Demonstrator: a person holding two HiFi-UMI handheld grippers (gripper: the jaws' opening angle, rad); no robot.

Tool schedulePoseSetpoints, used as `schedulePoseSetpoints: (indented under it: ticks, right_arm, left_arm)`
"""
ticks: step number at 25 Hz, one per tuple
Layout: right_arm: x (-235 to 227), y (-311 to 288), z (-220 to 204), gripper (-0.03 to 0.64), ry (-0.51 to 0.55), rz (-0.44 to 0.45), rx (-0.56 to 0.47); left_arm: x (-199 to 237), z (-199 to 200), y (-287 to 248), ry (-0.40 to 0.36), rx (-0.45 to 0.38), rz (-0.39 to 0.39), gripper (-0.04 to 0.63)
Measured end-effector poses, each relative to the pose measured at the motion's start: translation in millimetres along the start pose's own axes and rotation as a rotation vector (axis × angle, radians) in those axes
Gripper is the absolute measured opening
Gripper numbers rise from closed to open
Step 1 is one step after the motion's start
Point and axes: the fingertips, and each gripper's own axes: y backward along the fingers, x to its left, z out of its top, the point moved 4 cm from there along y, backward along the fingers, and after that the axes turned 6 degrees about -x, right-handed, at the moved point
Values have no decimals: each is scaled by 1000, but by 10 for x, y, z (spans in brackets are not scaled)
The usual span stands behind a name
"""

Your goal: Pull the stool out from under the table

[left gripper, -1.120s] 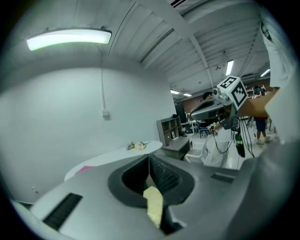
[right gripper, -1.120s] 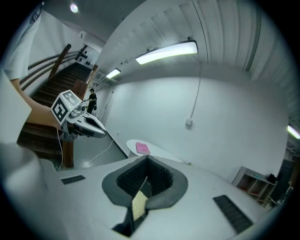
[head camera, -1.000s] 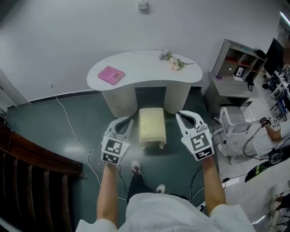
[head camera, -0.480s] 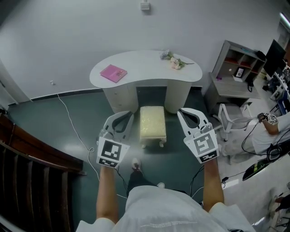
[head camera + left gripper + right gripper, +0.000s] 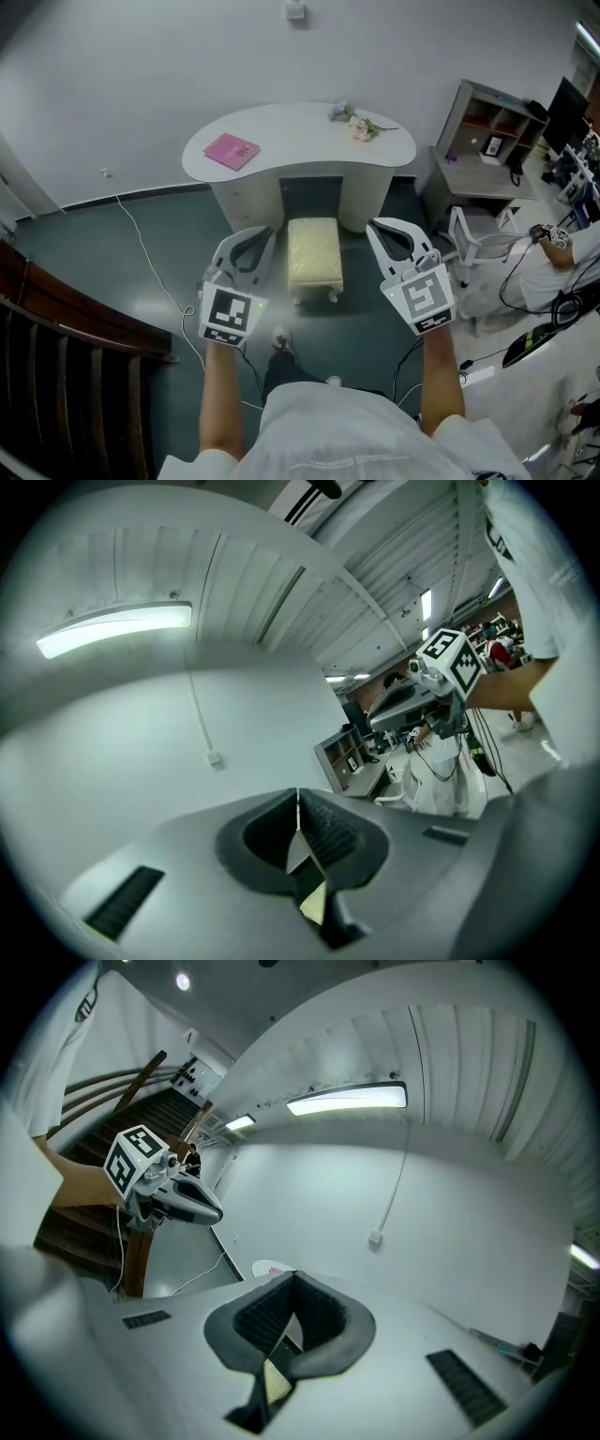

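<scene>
Holding my left gripper (image 5: 268, 232) and right gripper (image 5: 373, 226) with fingers pressed together, empty; the stool (image 5: 314, 255) sits between them, the table (image 5: 300, 141) just beyond my fingertips.

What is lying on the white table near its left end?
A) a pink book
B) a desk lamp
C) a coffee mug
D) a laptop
A: a flat pink book lies on the white table near its left end; the only other thing on top is a flower sprig toward the right.

Head view looks steeply down — gripper views face the wall (image 5: 141, 75).
</scene>
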Motion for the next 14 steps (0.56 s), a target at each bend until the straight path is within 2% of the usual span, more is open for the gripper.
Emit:
schedulePoseSetpoints:
  ticks: [14]
  right_arm:
    - [7,-33,-121,15,0,4,21]
  left_arm:
    - [-30,-123,-30,12,16,-6,23]
